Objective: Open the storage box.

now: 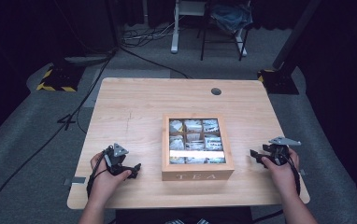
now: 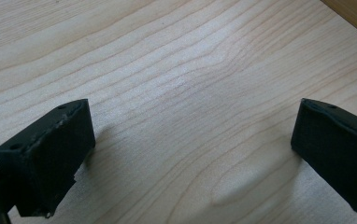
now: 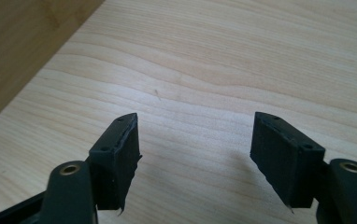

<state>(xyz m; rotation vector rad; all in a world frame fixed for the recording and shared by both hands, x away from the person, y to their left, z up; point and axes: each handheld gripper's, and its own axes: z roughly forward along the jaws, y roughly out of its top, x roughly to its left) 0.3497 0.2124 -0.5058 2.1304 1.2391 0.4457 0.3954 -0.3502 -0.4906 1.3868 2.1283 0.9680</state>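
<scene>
Wooden tea box (image 1: 197, 175) mid-table (image 1: 130, 107), rigid, probably heavyish, best gripped by side walls; left hand-held gripper (image 1: 134, 169) and right hand-held gripper (image 1: 256, 156) flank it, both agape, empty.

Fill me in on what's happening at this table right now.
A person sits at a wooden table, a two-jaw gripper in each hand. The left gripper and right gripper rest on either side of a closed wooden tea box whose window shows packets inside. Both grippers are open, holding nothing, and neither touches the box.
</scene>
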